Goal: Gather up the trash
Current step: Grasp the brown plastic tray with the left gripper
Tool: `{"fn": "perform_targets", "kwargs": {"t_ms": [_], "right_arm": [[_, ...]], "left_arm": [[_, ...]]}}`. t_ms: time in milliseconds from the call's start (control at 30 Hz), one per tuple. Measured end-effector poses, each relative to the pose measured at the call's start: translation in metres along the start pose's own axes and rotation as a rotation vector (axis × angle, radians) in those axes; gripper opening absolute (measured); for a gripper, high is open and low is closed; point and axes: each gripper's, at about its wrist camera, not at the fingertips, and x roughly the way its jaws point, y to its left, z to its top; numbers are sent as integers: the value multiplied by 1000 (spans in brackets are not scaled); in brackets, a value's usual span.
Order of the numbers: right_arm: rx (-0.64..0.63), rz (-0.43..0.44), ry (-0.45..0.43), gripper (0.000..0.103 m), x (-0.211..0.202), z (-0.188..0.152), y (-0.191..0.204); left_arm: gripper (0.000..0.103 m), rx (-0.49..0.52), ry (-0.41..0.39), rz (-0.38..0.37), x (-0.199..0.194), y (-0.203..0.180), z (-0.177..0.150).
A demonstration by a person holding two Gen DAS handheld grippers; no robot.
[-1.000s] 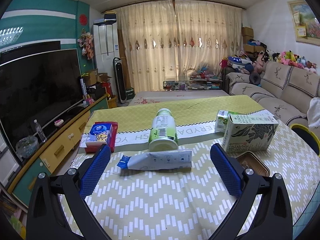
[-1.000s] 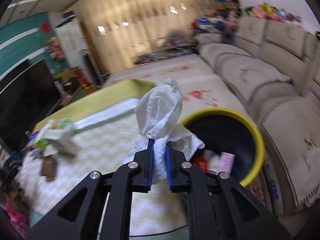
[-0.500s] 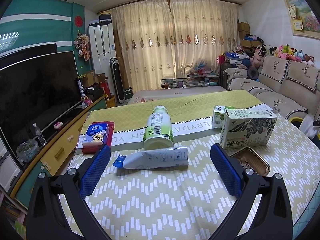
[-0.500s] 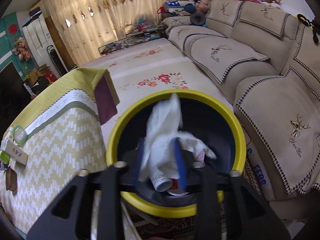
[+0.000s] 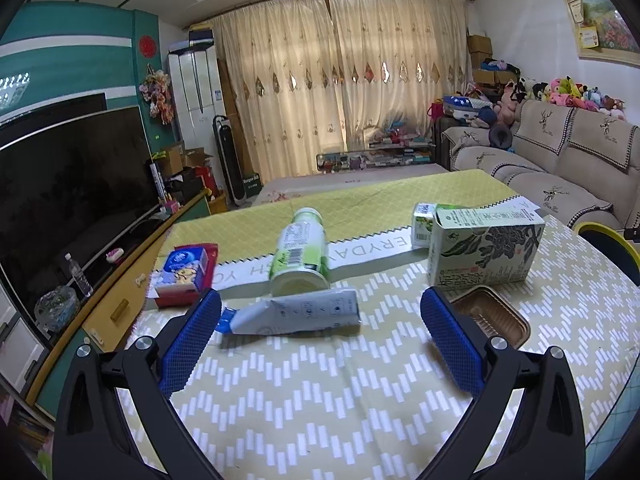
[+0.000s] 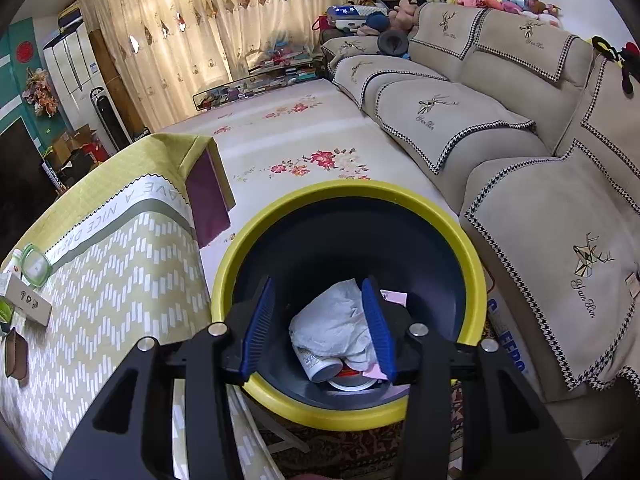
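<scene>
Left gripper (image 5: 320,344) jaws wide, flattened tube (image 5: 296,312); bottle (image 5: 300,256) behind

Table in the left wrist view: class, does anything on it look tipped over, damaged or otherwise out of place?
Yes. The green-and-white bottle lies on its side with its base facing the camera. In front of it a squeezed-flat tube lies across the tablecloth. The patterned carton also lies on its side, its end flap open.
</scene>
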Motion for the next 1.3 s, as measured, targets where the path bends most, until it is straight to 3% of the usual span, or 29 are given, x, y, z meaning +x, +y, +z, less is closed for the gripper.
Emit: {"fn": "perform_targets", "kwargs": {"t_ms": [300, 367, 567, 933, 1033, 1100, 1133, 1300], "right_arm": [[3, 29, -16, 44, -8, -4, -4], [8, 38, -13, 44, -7, -4, -6], [14, 73, -5, 47, -5, -8, -8], [23, 120, 2, 48, 1, -10, -11], [24, 125, 8, 48, 3, -12, -11], [25, 127, 11, 48, 3, -13, -12], [26, 128, 11, 48, 3, -14, -13], [30, 132, 5, 48, 2, -15, -14]], "left_arm": [[98, -137, 184, -127, 24, -19, 9], [98, -123, 214, -119, 29, -30, 12], [69, -68, 322, -119, 51, -54, 10], [57, -30, 408, -123, 71, -74, 0], [40, -45, 421, -139, 79, -72, 0], [14, -54, 427, -157, 81, -71, -1], [9, -56, 426, -162, 81, -71, -1], [5, -43, 378, -186, 67, -74, 7]]}}
